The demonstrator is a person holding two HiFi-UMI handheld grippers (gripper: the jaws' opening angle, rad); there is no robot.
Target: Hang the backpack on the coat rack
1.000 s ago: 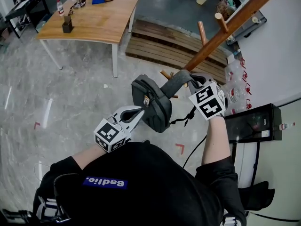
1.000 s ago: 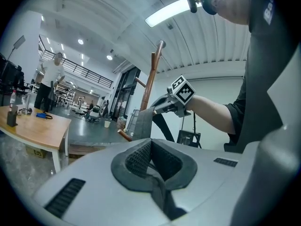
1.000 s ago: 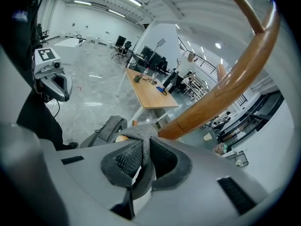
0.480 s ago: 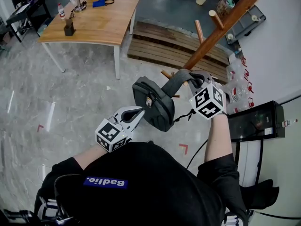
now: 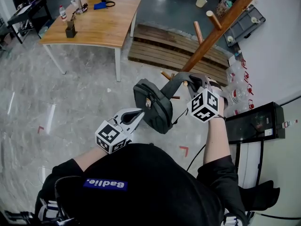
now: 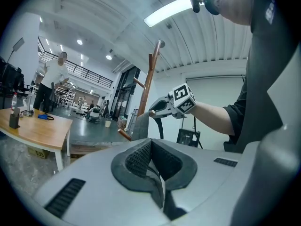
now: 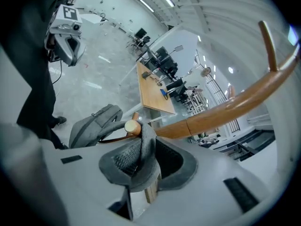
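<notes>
Looking steeply down on a grey backpack [image 5: 153, 105] hanging clear of the floor [image 5: 70, 93], just beside the slanting pole of the wooden coat rack [image 5: 221, 25], between the two hand-held grippers. Top strap [image 7: 143, 126] draped over a low peg [image 7: 131, 125] of the rack, right behind the peg's round end, with the bag's body dropping away to the side. Right hand-held gripper [image 7: 143, 149] up at that peg, tilted downward, jaws opening with the strap between them; cloth lying against one pad, with what looks like a gap on the other side, though the folded strap hides part of it. Left hand-held gripper [image 6: 151, 141] held level and lower, just beside the backpack's near side but apart from it, jaws together with nothing between them. Beyond the rack, a wooden pallet [image 5: 164, 48] flat on the floor. Farther off, a light wooden table [image 5: 101, 29] carrying a bottle [image 5: 62, 12] near its far left corner, a dark holder [image 5: 70, 29] by the left edge and a blue item [image 5: 99, 5] at the far edge. Against the wall to the right, a black cabinet [image 5: 254, 124]. In the left gripper view, a person [image 6: 49, 81] standing behind that table.
</notes>
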